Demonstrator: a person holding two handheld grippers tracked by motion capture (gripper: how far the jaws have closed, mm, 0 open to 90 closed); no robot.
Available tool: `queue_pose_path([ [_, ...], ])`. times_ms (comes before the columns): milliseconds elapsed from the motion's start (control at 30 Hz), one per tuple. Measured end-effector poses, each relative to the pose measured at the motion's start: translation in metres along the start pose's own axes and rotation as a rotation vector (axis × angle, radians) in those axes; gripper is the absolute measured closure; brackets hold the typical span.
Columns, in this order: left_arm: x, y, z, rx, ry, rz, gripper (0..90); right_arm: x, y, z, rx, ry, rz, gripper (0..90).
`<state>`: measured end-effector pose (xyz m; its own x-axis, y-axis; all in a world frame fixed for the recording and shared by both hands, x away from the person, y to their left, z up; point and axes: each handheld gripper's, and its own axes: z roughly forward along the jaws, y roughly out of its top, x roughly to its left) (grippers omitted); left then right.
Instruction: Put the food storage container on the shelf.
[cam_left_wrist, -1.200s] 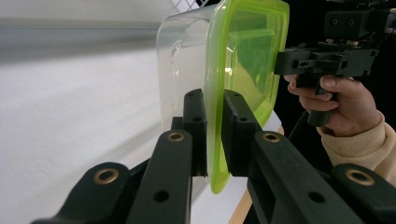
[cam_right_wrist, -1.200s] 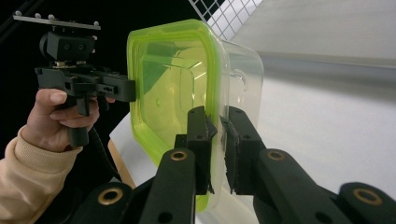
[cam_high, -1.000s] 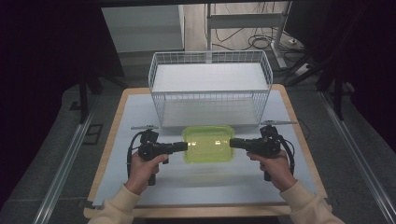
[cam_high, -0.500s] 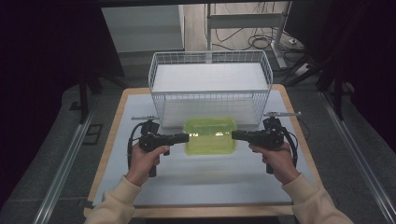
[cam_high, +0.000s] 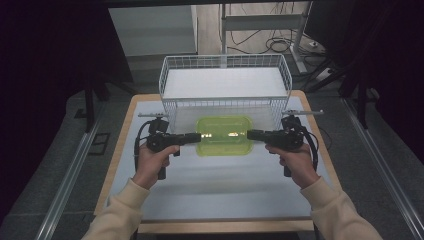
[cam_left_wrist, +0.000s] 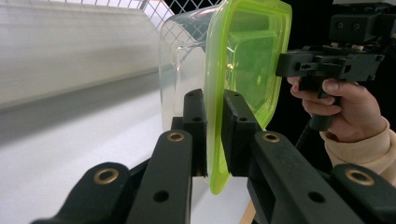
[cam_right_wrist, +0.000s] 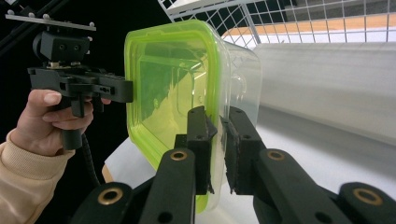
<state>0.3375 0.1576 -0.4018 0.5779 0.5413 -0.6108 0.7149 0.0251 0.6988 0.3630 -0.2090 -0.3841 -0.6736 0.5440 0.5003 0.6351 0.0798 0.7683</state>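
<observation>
White surface (cam_high: 215, 185), wire basket (cam_high: 225, 90) behind. Left claw (cam_high: 196, 137) and right claw (cam_high: 251, 134) clamping green-lidded clear container (cam_high: 224, 135) by opposite rims, lifting before basket. Light, rigid, slippery plastic; rim lip gripping best.

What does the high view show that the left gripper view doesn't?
From above: the whole table, the person's left sleeve and the left gripper from outside. From the left gripper: its fingers pinching the container by its green rim, with the clear body visible. Both: the container, the right gripper and the wire basket.
</observation>
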Motion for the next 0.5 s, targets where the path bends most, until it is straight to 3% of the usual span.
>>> queue_pose_path([
  [500,-0.004,0.020,-0.006,-0.018,0.016,0.023,81.9,0.004,0.020,0.002,-0.014,-0.005,-0.021,81.3],
])
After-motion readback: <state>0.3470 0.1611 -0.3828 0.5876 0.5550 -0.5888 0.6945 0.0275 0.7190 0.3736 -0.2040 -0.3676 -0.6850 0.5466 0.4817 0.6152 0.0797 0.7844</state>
